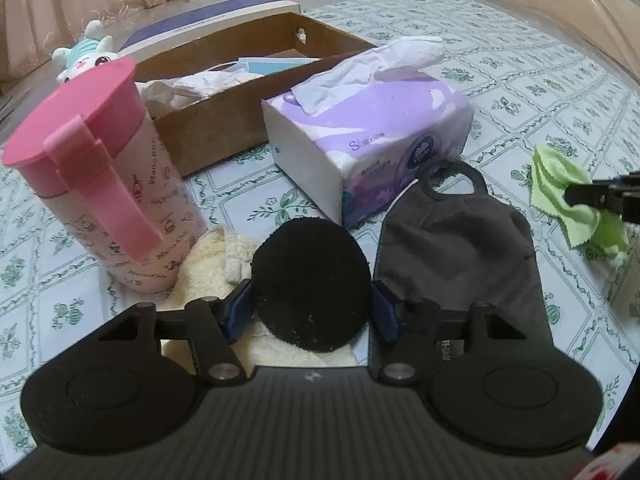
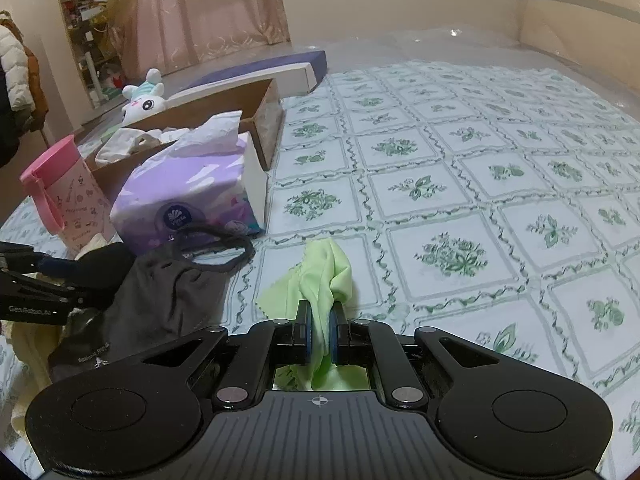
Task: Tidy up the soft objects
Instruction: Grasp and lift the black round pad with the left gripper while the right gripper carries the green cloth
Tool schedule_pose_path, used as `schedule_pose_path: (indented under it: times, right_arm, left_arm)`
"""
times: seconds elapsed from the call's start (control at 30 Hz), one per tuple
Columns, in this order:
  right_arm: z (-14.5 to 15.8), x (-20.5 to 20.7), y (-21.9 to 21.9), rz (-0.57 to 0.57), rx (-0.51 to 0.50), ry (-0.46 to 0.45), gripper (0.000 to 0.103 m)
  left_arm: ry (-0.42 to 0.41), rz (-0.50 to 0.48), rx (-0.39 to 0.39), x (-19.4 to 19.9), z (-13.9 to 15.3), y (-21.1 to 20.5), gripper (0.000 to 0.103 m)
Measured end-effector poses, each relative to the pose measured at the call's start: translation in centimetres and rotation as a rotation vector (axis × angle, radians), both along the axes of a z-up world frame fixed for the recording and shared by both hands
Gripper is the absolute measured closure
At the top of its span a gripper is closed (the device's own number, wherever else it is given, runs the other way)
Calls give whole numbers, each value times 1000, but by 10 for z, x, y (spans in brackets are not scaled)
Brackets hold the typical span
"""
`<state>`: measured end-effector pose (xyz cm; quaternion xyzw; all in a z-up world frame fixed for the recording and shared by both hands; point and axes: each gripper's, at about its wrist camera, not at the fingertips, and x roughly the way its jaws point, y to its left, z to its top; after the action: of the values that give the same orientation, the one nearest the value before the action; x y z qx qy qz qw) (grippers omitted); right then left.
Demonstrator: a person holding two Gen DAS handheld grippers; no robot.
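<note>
A black round fluffy pad (image 1: 310, 280) sits between the blue pads of my left gripper (image 1: 311, 304), which touch its two edges and grip it over a cream towel (image 1: 208, 256). Right of it lies a dark grey face mask (image 1: 460, 240) with ear loops. In the right wrist view my right gripper (image 2: 321, 320) is shut on a light green cloth (image 2: 320, 276), whose far part drapes onto the bed cover. From there, the left gripper (image 2: 60, 268) shows at the left edge beside the mask (image 2: 168, 292).
A purple tissue pack (image 1: 368, 120) stands behind the mask. An open cardboard box (image 1: 224, 124) behind it holds masks and white cloths. A pink lidded cup (image 1: 104, 184) stands at the left, a plush toy (image 1: 84, 56) beyond it. The green-patterned bed cover (image 2: 480, 184) stretches right.
</note>
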<state>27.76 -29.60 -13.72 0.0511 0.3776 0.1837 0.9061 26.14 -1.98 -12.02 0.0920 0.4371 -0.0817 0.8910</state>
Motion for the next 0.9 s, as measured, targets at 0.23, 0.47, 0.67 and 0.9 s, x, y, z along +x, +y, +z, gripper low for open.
schedule_pose_path:
  times: [0.23,0.47,0.67,0.9]
  right_arm:
    - [17,16,-13,39,17,-40,95]
    - [40,45,-10,121,12,-118,95]
    - [61,95,2,180,8,-190,95]
    - [83,170,31,283,84,-242,95]
  left_arm:
    - [-85,17,-15,-15,36,-1,44]
    - [-170,63,-3,-3,67,-4,44]
    - [-228,116,14,39,86,-5,44]
    - [-248,226,-5,103,102,8,44]
